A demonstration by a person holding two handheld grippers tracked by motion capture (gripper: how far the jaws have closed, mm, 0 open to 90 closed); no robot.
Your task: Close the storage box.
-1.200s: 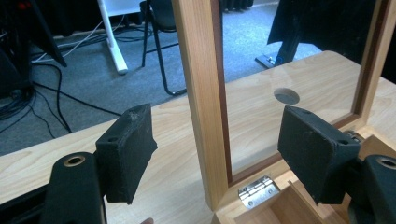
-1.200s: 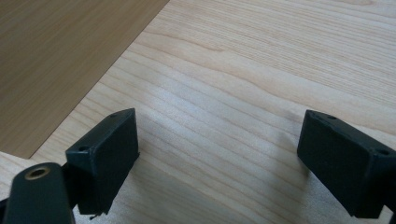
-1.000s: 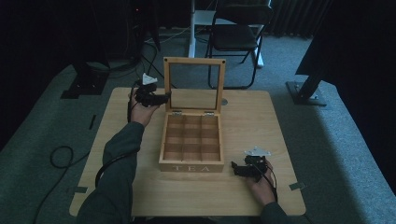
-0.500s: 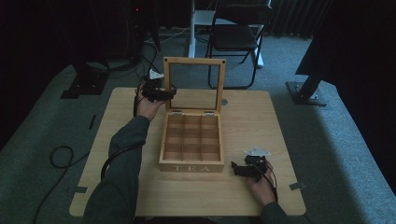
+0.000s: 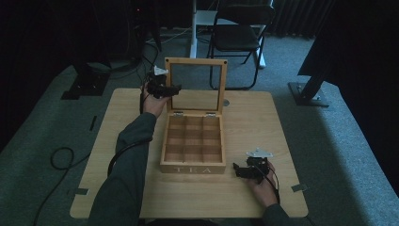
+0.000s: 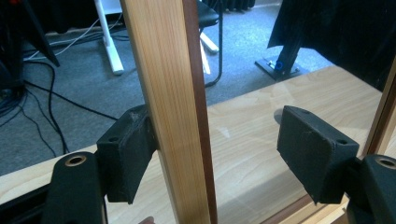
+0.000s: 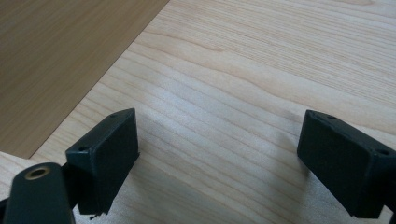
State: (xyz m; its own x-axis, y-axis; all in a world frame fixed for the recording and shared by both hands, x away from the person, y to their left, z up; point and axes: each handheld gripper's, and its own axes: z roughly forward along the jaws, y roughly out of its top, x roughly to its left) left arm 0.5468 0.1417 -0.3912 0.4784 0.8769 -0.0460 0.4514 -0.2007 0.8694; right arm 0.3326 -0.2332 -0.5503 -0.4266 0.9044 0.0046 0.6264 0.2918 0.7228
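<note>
The tea box (image 5: 193,146) sits mid-surface, lid (image 5: 195,84) up. The left tool (image 6: 219,163) is wide apart around the lid's side bar, one pad touching. Closing looks barely started. The right tool (image 7: 219,163) rests apart near the front edge.

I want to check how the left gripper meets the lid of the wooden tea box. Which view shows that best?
The left gripper view: the upright wooden lid frame stands between the open black jaws of the left gripper, one pad against it. The high view shows the glass-paned lid whole but the contact small. The right gripper view shows the box's side wall.
</note>
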